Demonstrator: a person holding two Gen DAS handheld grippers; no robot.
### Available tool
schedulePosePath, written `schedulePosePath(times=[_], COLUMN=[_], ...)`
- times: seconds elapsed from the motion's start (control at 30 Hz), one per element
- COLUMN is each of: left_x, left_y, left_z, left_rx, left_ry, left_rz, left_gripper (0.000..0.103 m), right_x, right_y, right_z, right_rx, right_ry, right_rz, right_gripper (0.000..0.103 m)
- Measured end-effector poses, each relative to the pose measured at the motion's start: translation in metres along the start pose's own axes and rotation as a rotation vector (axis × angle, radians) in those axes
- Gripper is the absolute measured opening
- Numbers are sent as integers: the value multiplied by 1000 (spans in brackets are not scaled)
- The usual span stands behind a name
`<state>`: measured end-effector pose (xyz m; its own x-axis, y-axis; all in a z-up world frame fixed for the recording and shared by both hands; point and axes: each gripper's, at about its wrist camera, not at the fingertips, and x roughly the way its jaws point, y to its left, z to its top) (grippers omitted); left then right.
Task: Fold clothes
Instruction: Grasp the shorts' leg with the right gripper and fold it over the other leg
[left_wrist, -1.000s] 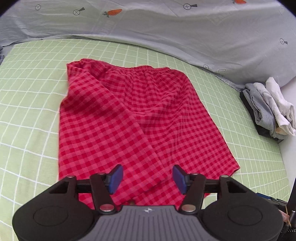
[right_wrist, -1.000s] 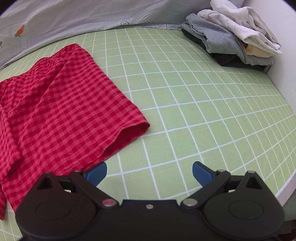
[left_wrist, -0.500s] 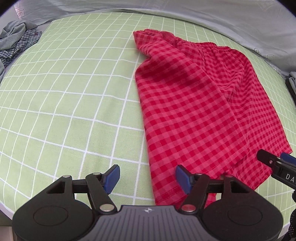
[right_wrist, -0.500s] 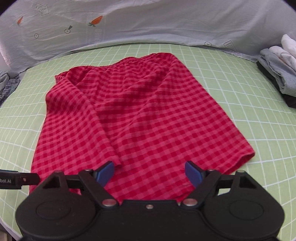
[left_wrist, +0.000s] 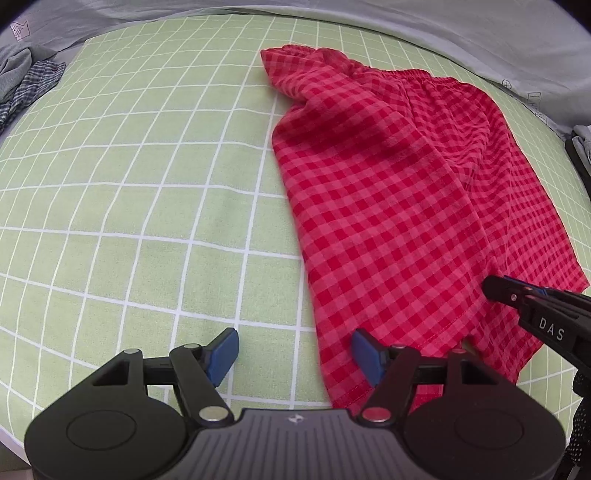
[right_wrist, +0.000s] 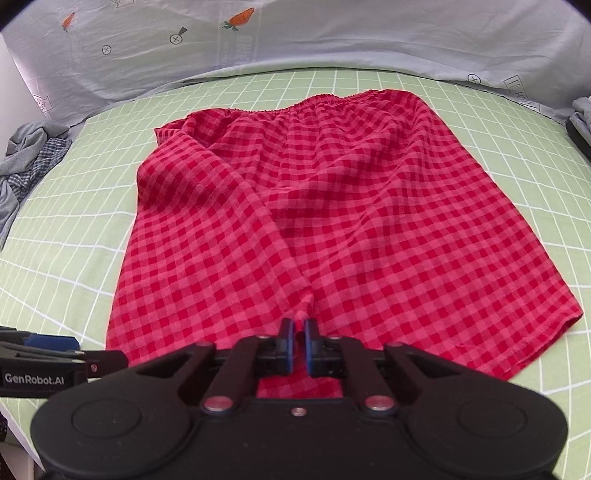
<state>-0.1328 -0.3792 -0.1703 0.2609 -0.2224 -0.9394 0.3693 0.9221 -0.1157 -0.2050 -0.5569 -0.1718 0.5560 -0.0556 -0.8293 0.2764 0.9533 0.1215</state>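
The red checked shorts (right_wrist: 332, 229) lie spread on the bed (left_wrist: 140, 192), waistband at the far side, hems toward the person. They look thin, light and floppy, so they'll drape and wrinkle rather than hold a shape; hems and corners are probably the best places to pinch. The right tongs (right_wrist: 300, 343) are clenched on a bit of fabric at the crotch, between the two legs. The left tongs (left_wrist: 293, 356) hang released over the near left hem corner, gripping nothing. There's plenty of bare sheet to the left; clothes piles (right_wrist: 26, 162) sit at both bed edges.
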Motion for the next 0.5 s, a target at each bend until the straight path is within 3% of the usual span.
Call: schedulePosePath(times=[0.23,0.37,0.5], left_x=[-18,-29,-31], left_y=[-6,-27,-62], left_z=[10,14,12], left_rx=[-134,-171,-175], left_ry=[-98,-161,-199], left_rz=[49,69,77], left_gripper=[69,69,69], right_x=[-24,-55,-75], right_y=[-17,-48,-96], right_z=[20,28,21], right_rx=[-17,8,75], right_ry=[-106,-221,-278], right_rz=[93,107,90], right_gripper=[1,1,1])
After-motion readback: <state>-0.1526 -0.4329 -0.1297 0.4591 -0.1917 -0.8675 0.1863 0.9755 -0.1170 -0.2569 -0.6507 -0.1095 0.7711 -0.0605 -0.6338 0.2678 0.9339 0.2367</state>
